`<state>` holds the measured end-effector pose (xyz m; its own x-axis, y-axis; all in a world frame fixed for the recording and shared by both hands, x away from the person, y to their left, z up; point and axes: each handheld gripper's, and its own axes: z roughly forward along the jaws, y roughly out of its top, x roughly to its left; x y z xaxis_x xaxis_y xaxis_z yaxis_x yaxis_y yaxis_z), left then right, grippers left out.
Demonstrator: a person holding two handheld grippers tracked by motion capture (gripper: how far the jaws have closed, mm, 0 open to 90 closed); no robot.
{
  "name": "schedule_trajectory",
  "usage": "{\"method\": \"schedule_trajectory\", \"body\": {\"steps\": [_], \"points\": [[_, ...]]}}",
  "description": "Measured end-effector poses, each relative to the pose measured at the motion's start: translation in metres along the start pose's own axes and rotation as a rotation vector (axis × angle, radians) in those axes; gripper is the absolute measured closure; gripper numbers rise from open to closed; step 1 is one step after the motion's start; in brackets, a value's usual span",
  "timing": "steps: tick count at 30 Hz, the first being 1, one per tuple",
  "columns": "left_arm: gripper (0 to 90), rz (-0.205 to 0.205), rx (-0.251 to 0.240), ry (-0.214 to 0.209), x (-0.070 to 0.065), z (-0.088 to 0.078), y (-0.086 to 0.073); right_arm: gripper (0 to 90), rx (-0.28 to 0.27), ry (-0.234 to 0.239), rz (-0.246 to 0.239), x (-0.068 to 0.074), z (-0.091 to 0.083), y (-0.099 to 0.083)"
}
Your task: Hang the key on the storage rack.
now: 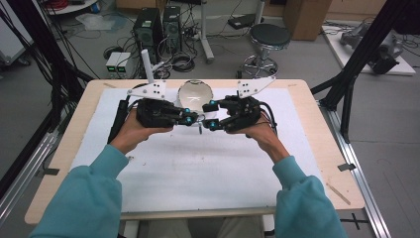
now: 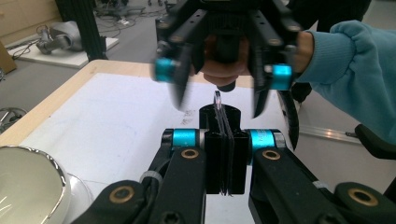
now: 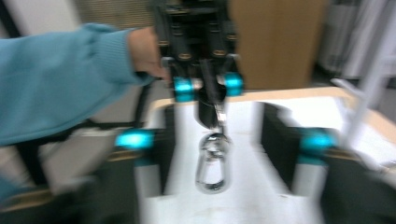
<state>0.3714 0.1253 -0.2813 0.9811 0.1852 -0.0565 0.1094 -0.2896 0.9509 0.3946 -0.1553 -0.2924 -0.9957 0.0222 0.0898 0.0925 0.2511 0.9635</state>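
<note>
Above the worktop (image 1: 163,168), left gripper (image 1: 189,119) pinches the clip (image 3: 212,168); right gripper (image 1: 212,115), wide open, should back away.

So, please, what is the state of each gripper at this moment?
Left gripper: shut on a thin part at the top of the metal snap hook.
Right gripper: open, jaws either side of the hook, not pressing it.

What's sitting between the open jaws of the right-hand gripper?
A silver snap hook, hanging from the left gripper, which is shut on it. The right gripper view shows it.
</note>
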Motion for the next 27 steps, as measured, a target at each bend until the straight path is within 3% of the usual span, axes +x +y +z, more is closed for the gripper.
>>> {"method": "schedule_trajectory", "body": {"steps": [3, 8, 14, 22, 27], "points": [[88.5, 0.002, -0.005, 0.009, 0.003, -0.007, -0.001, 1.3, 0.063, -0.126, -0.018, 0.005, 0.000, -0.002], [88.5, -0.001, 0.013, 0.039, 0.008, -0.019, 0.002, 0.5, 0.054, -0.187, -0.006, 0.008, -0.013, -0.004], [88.5, 0.013, 0.056, 0.090, 0.017, -0.038, 0.012, 0.5, 0.027, -0.324, -0.008, 0.014, -0.036, -0.014], [88.5, 0.007, 0.132, 0.155, 0.034, -0.061, 0.018, 0.5, -0.006, -0.480, -0.018, 0.030, -0.069, -0.042], [88.5, -0.008, 0.169, 0.192, 0.049, -0.074, 0.025, 0.5, -0.026, -0.549, 0.001, 0.042, -0.089, -0.065]]}}
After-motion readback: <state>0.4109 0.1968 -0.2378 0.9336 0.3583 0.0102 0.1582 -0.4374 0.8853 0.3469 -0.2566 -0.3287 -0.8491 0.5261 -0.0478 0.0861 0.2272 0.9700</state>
